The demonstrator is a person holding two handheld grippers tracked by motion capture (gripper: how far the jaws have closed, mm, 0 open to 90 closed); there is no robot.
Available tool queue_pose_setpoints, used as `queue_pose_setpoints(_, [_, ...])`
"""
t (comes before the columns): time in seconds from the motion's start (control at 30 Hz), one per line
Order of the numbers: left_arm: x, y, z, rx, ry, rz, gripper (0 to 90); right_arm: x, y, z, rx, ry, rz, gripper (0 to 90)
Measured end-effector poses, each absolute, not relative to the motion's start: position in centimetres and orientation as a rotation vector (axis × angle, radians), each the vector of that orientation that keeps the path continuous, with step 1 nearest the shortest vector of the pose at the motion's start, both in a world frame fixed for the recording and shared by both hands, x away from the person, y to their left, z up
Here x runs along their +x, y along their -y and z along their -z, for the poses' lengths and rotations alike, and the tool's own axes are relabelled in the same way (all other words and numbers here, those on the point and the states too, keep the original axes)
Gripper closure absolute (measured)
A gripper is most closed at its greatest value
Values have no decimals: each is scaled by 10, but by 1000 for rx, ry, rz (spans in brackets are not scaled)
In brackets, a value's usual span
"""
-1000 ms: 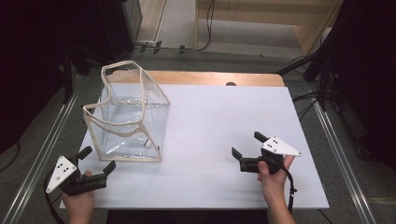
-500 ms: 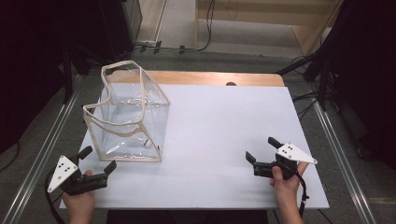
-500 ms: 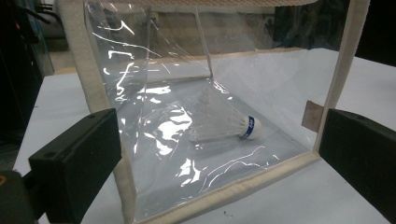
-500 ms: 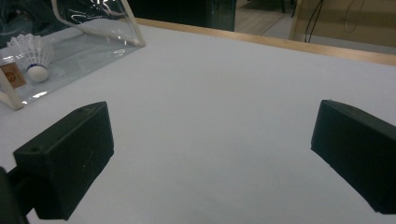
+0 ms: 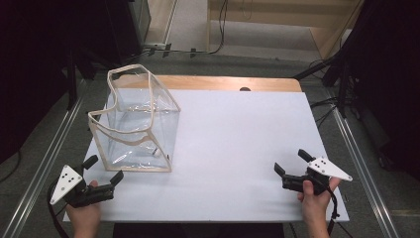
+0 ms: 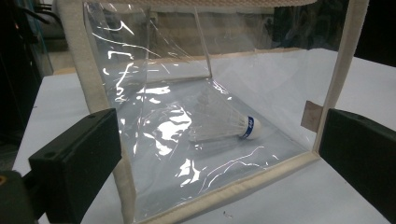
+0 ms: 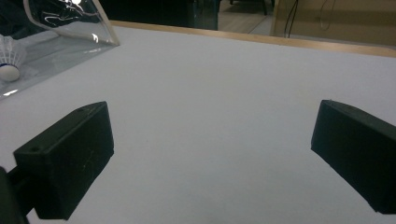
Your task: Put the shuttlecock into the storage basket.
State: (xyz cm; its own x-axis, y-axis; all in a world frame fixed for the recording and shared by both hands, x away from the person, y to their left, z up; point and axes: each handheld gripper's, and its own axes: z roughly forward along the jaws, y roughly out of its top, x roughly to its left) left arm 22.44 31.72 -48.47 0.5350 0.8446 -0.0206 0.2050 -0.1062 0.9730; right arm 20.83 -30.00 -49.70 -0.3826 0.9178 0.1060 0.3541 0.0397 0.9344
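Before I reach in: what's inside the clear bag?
One shuttlecock lies on its side on the floor of the clear bag, cork toward the near corner. Glare on the plastic hides parts of the floor.

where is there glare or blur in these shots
Left gripper view: white glare streaks on the clear bag, shuttlecock hazy behind the plastic, near jaws soft. Right gripper view: jaws blurred, table evenly lit. High view: dark surroundings, faint reflections on the bag.
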Motion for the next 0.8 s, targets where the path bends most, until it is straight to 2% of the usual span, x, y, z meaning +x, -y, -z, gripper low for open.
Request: queue_pose_setpoints(0.8, [225, -319, 484, 1610, -912, -681, 0, 195, 347, 509, 1339, -1662, -1348, 0])
